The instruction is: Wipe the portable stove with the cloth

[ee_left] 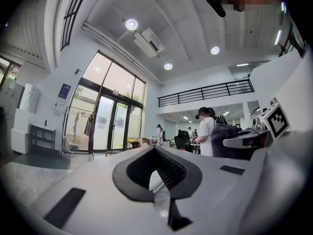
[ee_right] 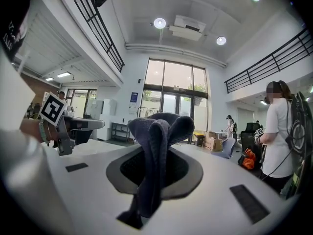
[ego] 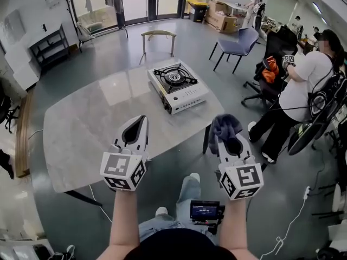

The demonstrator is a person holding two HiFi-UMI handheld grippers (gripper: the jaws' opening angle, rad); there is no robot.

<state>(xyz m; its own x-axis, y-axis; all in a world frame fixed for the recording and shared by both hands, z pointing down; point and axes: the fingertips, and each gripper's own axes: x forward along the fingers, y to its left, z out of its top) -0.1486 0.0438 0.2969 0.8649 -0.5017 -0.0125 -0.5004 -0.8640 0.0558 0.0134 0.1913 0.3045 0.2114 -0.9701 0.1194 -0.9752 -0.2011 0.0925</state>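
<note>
Stove heading: I see the portable stove (ego: 178, 85) lying slantwise to the table edges, long axis running from its burner end, farther from me, to its plain white end, nearer me.
Stove place: on the grey table (ego: 81, 129), right of middle, well apart from both grippers.
Count: 1 stove, 1 burner, 1 cloth, 2 grippers.
Stove look: white body, black grate, round burner.
Left gripper (ego: 140, 124): jaws pressed together, nothing between them, above the table's near edge.
Right gripper (ego: 232, 141): pinching the dark grey-blue cloth (ego: 223, 124), which bunches in folds above the jaws.
</note>
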